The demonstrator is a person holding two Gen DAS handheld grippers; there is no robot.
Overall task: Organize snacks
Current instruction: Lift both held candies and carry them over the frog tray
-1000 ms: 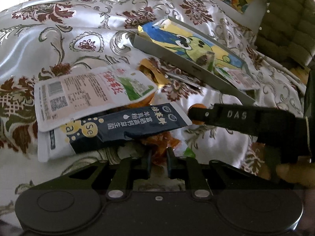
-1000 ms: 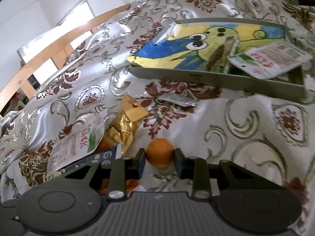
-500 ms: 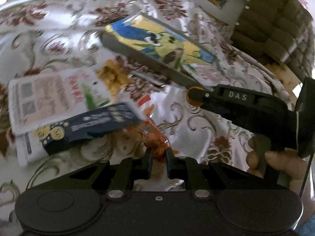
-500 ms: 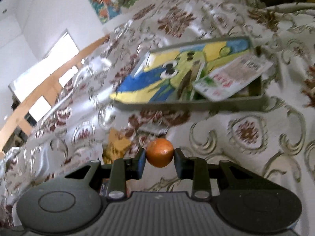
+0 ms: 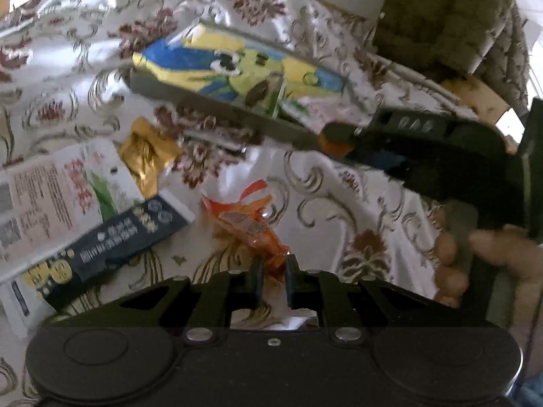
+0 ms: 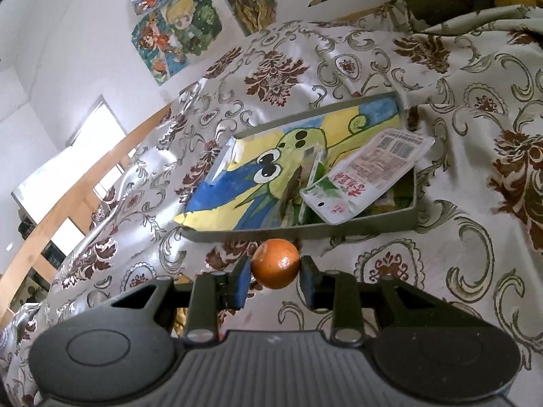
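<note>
My left hand-held gripper (image 5: 272, 273): pinching the orange wrapper (image 5: 249, 224) by its end; wrapper off the cloth (image 5: 342, 183)
My right hand-held gripper (image 6: 274, 276): clamped on the small orange (image 6: 275, 263); just short of the tray (image 6: 373, 225)
Tray: white pouch (image 6: 364, 178) inside, painted lining
Cloth: pouches (image 5: 64, 190), gold packet (image 5: 147, 156)

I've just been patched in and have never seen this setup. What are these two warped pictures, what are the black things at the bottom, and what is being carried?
No robot here: a person holds a hand-held gripper in each hand, each with a fisheye camera looking along its fingers. In the left wrist view, the left gripper pinches an orange snack wrapper; the right gripper and the hand holding it show at the right. In the right wrist view, that gripper clamps a small orange in front of a grey tray, which holds a white pouch. More packets lie on the patterned cloth.
</note>
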